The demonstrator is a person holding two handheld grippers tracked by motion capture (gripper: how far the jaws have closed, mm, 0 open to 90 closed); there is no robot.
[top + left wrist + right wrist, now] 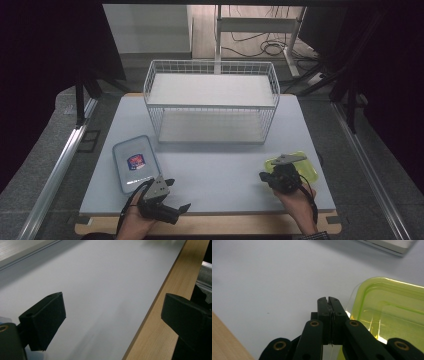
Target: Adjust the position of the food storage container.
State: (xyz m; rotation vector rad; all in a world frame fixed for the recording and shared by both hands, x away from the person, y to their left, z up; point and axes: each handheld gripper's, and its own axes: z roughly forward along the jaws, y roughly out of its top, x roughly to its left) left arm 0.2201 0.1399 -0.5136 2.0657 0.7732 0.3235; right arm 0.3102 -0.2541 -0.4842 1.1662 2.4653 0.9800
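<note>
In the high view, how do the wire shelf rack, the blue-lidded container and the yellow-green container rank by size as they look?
1. Wire shelf rack, clearly largest.
2. Blue-lidded container.
3. Yellow-green container, though the right gripper hides part of it, so I would not firmly rank it below the blue-lidded one; the two may be similar.

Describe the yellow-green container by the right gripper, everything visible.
The yellow-green container is a shallow, translucent plastic box with rounded corners and a raised rim, glossy with glare. It lies flat on the white tabletop near the right front edge. No contents are discernible. The right gripper, jaws pressed together, sits beside its near corner, partly covering it from above; contact cannot be told.
</note>
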